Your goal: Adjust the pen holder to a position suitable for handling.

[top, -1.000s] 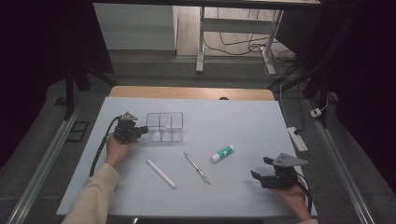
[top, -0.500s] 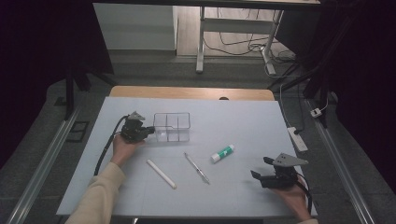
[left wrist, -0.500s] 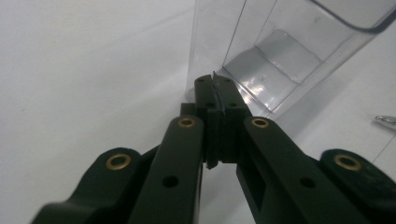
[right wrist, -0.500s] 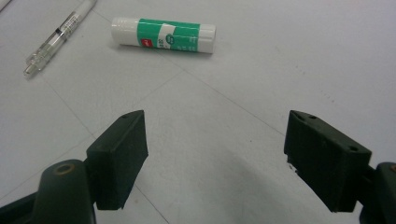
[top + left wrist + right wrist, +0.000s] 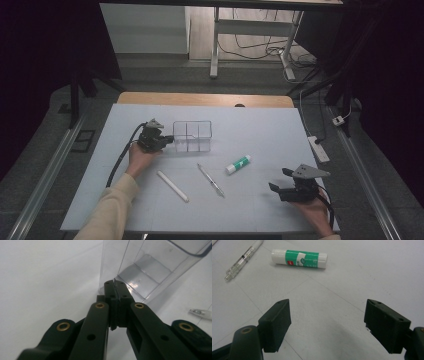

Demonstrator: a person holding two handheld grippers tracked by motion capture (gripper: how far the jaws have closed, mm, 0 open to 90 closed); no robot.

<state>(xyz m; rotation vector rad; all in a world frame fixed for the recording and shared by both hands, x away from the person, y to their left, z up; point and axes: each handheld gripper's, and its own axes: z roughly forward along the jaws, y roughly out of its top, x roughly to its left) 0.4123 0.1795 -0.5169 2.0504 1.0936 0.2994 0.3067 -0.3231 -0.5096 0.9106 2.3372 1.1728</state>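
The step in hand is judged to be the sliding of the clear divided box [image 5: 192, 136] across the bench [image 5: 260, 125] by its thin wall, and it is best done slowly: the pinch should be kept firm and low on the wall, and the box should be dragged flat rather than lifted, since a light plastic container held at one edge is likely to tip or twist about the grip. The left gripper [image 5: 114, 284] is seen closed down onto the near wall of the box, its jaws pressed together with only the thin clear plastic between them. In the high view the left gripper [image 5: 167, 140] lies at the box's side toward the left edge of the bench, touching it, and the box stands upright in the far-left part of the bench, nearer the far edge than the near one. The right gripper [image 5: 327, 322] is held wide open and empty, resting near the near-right corner of the bench. A glue stick [image 5: 299, 258] and a clear pen [image 5: 243, 260] lie ahead of it, well apart from its jaws; a white stick [image 5: 172, 186] lies toward the near edge, between the two hands.
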